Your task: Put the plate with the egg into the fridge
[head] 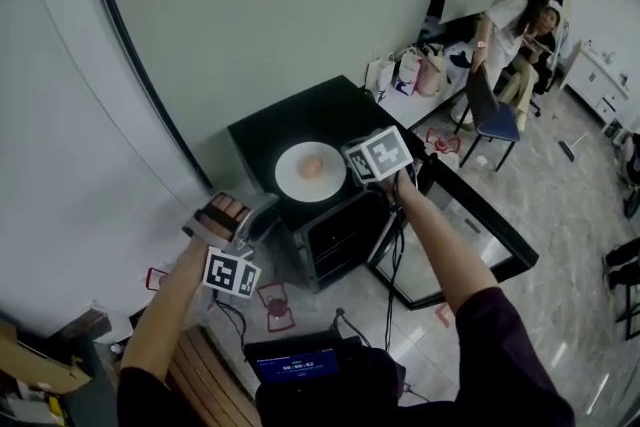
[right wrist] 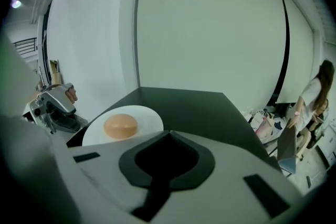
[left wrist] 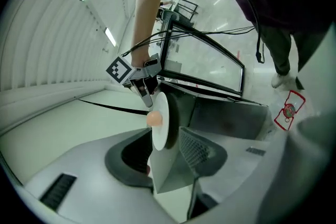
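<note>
A white plate (head: 294,181) with a tan egg (head: 311,165) lies flat on top of a small black fridge (head: 300,120). The fridge's glass door (head: 470,230) is swung open to the right. My right gripper (head: 349,169) is at the plate's right rim. In the right gripper view its jaws (right wrist: 168,135) are shut side by side over the near rim of the plate (right wrist: 144,117), beside the egg (right wrist: 120,126); I cannot tell whether they touch the rim. My left gripper (head: 268,209) hovers off the fridge's front left corner. Its jaws (left wrist: 168,152) stand open, pointing at the plate (left wrist: 163,131), and pinch nothing.
A pale wall runs close behind and left of the fridge. Cables trail from the grippers to a device with a lit screen (head: 295,362) at my feet. Red-edged floor markers (head: 277,305) lie around. People, a blue chair (head: 492,120) and bags (head: 415,73) fill the back right.
</note>
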`<state>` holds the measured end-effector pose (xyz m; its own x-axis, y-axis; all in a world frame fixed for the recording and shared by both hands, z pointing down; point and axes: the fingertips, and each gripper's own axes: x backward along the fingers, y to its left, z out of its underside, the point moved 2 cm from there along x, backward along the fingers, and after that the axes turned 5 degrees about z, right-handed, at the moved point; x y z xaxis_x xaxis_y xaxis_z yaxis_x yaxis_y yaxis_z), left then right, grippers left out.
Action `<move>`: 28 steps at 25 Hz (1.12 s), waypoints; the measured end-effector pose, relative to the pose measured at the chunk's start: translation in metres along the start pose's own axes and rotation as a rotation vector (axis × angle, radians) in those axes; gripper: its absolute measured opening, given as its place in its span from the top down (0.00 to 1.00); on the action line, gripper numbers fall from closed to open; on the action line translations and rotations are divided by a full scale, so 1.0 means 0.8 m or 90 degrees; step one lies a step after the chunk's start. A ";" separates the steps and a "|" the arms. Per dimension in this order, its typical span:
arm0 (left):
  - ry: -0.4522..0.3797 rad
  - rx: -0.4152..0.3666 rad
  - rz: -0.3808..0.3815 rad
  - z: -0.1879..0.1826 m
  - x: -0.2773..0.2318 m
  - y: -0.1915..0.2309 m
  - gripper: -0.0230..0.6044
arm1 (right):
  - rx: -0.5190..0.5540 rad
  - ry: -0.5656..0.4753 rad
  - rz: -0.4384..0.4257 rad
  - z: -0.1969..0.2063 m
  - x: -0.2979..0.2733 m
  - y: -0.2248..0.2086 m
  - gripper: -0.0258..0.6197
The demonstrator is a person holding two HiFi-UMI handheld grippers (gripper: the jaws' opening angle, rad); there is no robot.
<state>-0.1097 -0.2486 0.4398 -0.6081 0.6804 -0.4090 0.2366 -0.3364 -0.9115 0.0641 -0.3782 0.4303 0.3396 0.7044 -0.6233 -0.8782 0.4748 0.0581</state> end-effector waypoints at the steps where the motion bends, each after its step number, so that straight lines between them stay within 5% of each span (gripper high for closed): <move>1: -0.004 -0.006 0.001 0.002 -0.002 0.000 0.77 | 0.002 0.009 0.000 0.002 -0.004 0.000 0.95; 10: -0.036 -0.055 0.019 0.021 -0.006 -0.009 0.77 | 0.014 0.056 -0.010 0.009 -0.013 0.012 0.95; 28: 0.018 -0.121 -0.033 0.075 -0.015 -0.029 0.77 | 0.083 0.030 -0.101 -0.025 -0.019 0.121 0.95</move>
<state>-0.1534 -0.2881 0.4683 -0.6022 0.7127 -0.3597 0.3458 -0.1733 -0.9222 -0.0327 -0.3532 0.4298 0.4516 0.5913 -0.6682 -0.7627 0.6445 0.0549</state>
